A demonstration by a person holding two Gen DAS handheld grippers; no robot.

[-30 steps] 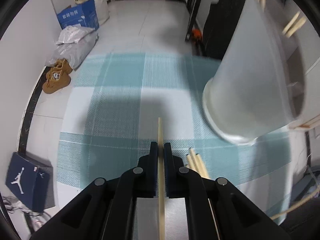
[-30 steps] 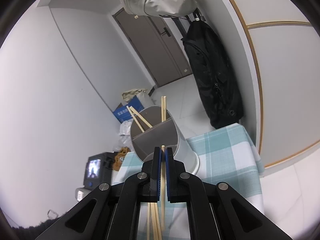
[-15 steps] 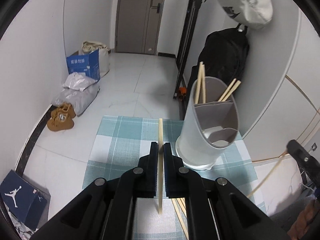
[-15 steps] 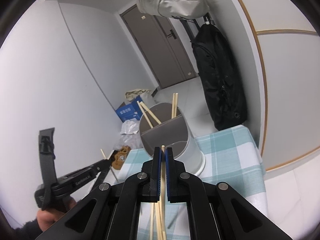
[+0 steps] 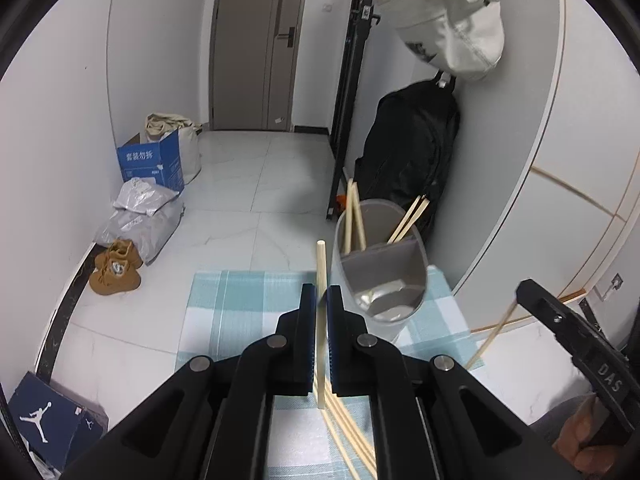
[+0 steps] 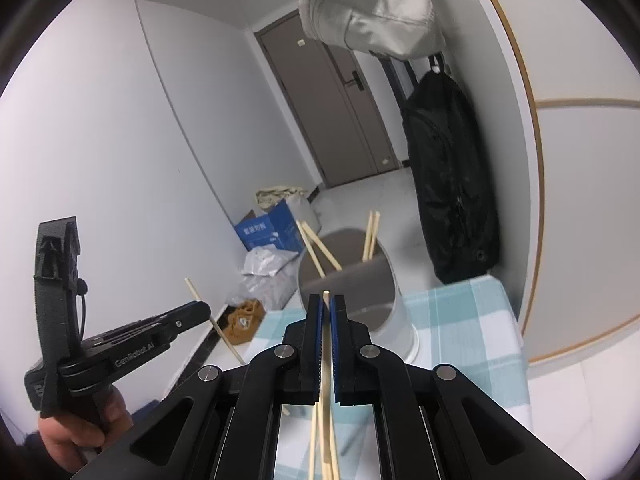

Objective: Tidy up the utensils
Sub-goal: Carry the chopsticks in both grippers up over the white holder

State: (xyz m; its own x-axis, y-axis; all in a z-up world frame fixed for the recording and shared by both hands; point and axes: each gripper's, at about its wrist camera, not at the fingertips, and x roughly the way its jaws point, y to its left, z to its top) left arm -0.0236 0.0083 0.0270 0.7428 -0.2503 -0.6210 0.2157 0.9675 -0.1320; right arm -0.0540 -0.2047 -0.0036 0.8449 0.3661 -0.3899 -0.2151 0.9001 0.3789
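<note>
Even, cool indoor light, sharp frames.
Fisheye bent the walls (image 5: 60,100) and darkened corners; soft shadows lay on the floor (image 5: 260,184).

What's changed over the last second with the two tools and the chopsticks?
The left tool rose off the checked cloth with its chopstick clamped, tilting up until the grey holder came fully into view; it now appears at the left of the right wrist view. The right tool barely shifted, still shut on its chopstick. Holder, its four chopsticks and the loose ones stayed put.

Loose chopsticks (image 5: 348,432) run out of frame; holder's (image 5: 380,276) base hidden behind left tool (image 5: 319,304)
</note>
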